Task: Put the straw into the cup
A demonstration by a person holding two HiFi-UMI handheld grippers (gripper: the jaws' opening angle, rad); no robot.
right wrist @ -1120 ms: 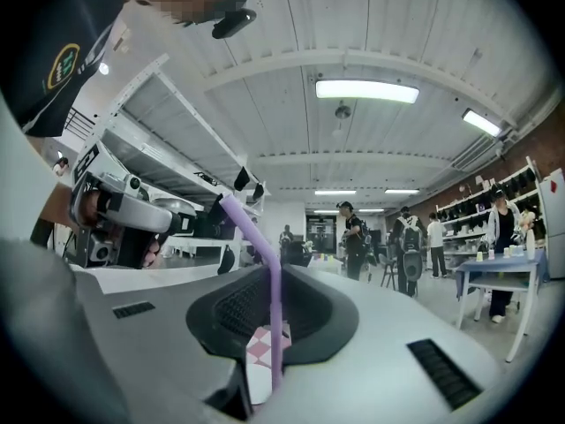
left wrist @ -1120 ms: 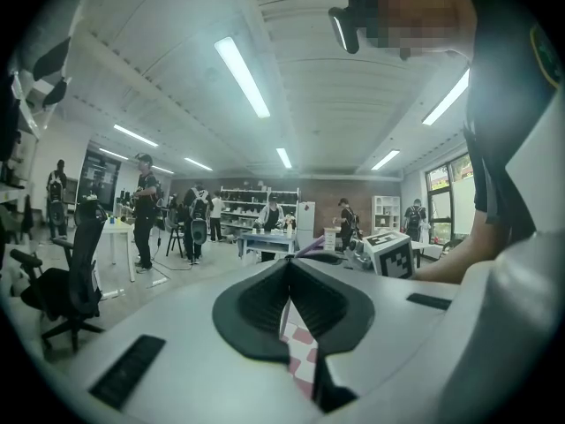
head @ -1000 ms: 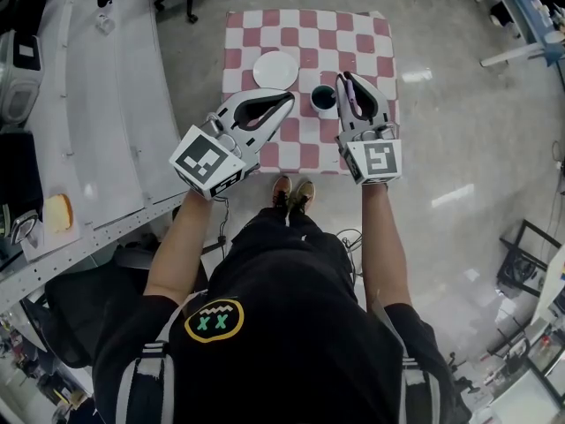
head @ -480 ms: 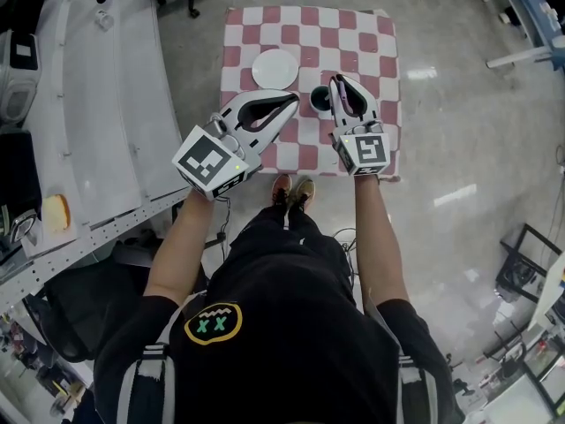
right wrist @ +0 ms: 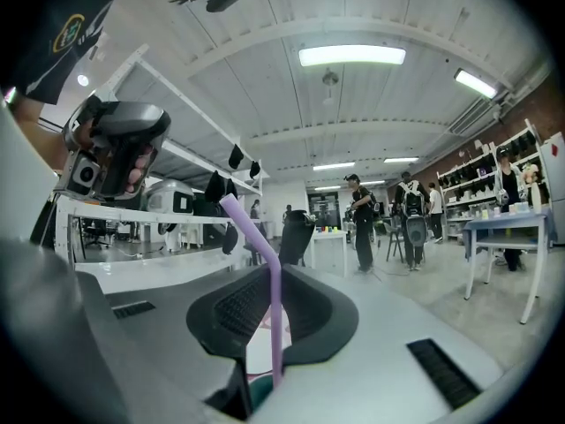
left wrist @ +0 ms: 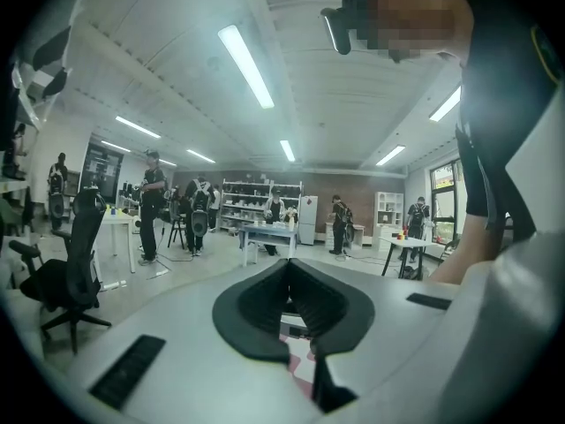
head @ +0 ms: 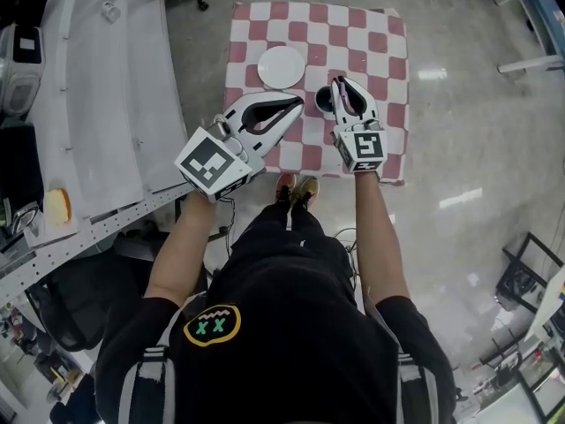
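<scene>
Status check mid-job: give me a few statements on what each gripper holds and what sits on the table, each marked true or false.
1. The right gripper is shut on a purple straw. True.
2. The left gripper holds the cup. False: its jaws are together with nothing between them. The cup stands on the checkered cloth beside the right gripper.
3. The white plate lies on the checkered cloth. True.
4. The straw lies on the plate. False: the plate is bare and the straw stands upright in the right gripper.
</scene>
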